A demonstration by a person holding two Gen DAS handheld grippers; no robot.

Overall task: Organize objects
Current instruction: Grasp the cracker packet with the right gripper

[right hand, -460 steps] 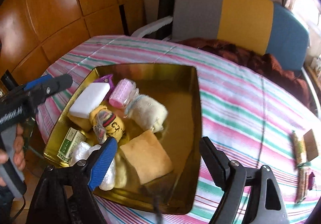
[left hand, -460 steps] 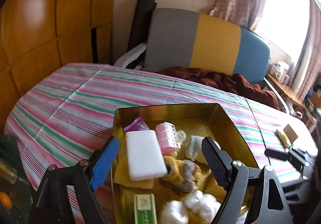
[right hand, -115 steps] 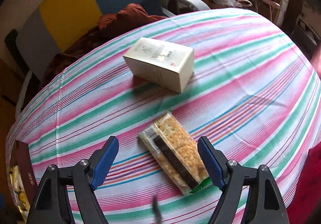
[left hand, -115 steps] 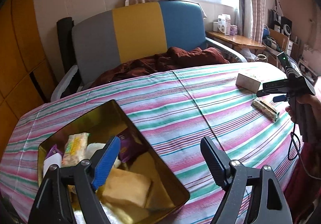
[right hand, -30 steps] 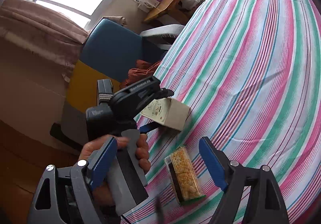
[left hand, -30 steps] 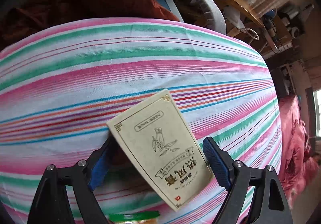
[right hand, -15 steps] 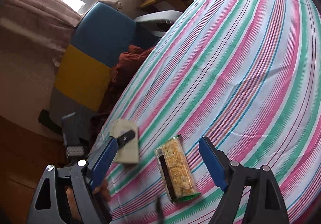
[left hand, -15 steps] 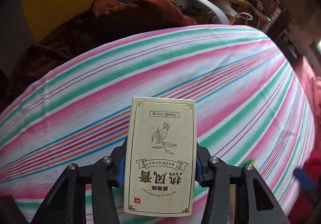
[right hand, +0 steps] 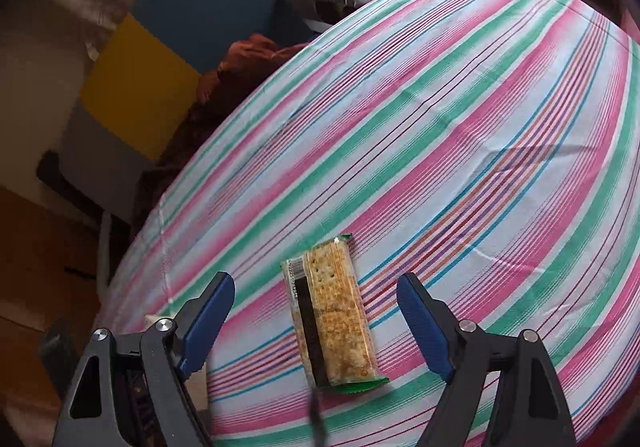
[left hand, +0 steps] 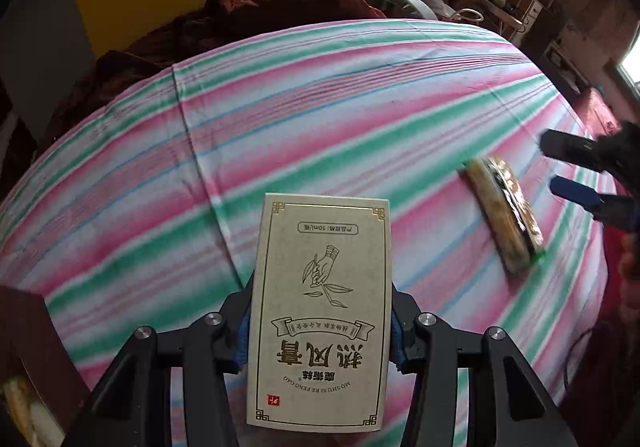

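Above the striped tablecloth (left hand: 360, 107), a cream printed carton (left hand: 322, 311) is clamped by the left gripper (left hand: 320, 331); it should be carried level. The right gripper (right hand: 316, 307), spread wide, should be lowered squarely around the clear-wrapped cracker packet (right hand: 332, 311) lying on the cloth.

The striped pink, green and white tablecloth (right hand: 460, 119) lies bare across its wide middle and far side. One obstacle lies on it: a clear-wrapped cracker packet (right hand: 332, 311), flat between the wide-apart blue pads of the right gripper (right hand: 316, 311), touching neither pad.
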